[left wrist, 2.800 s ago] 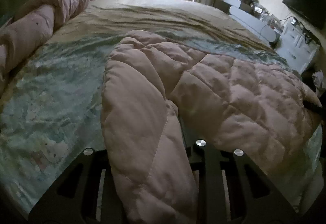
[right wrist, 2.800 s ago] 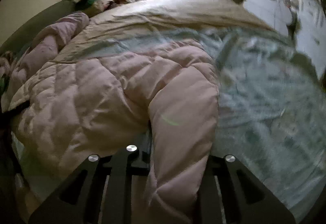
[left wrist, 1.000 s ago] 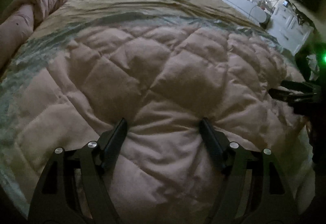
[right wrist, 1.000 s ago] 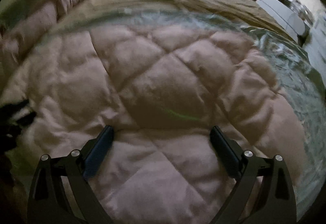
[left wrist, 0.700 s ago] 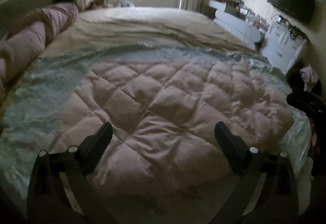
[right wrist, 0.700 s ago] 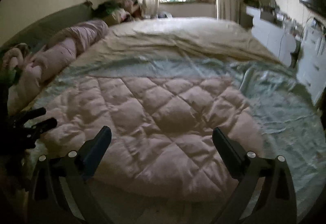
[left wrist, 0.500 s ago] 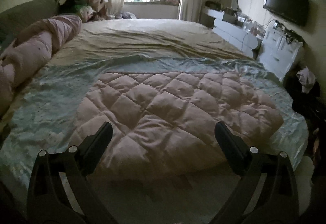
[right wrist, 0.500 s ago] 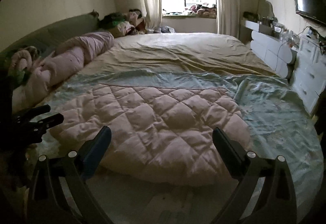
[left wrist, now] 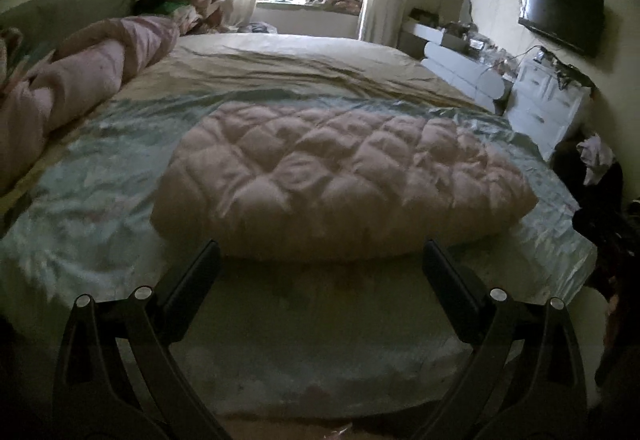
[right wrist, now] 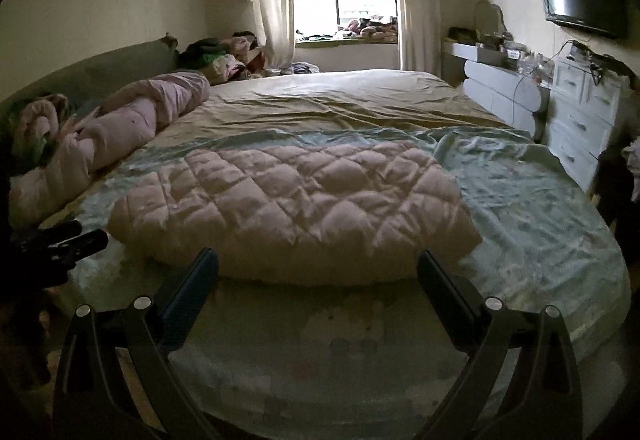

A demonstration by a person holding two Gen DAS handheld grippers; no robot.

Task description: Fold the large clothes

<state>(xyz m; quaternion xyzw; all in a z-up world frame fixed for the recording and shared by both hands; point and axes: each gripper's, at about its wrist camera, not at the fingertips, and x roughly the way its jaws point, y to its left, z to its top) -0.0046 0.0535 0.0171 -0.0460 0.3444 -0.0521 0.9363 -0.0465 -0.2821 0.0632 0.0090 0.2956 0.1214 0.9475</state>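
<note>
Left wrist view: the left tool hangs with its two black fingers spread wide and nothing between them, above the near edge of the bed. Just beyond the fingertips lies the pale pink diamond-quilted padded garment, folded into a thick, wide bundle on the shiny pale green patterned sheet. Its rounded near edge faces the camera. A rolled pink quilt lies well apart along the left side of the bed.

Right wrist view: the right tool is likewise wide open and empty, clear of the garment, which sits at the bed's near middle. The left tool shows as a dark shape at the left edge.

The fold looks nearly finished; the bundle is even but puffy. To do the next step well, each tool would best close on one end of the near edge, taking all layers together, because the padding is slippery and springy and thin bites would let inner layers slide. Lifting both ends level and laying them down slowly should keep the edges matched and stop the bundle from springing open
</note>
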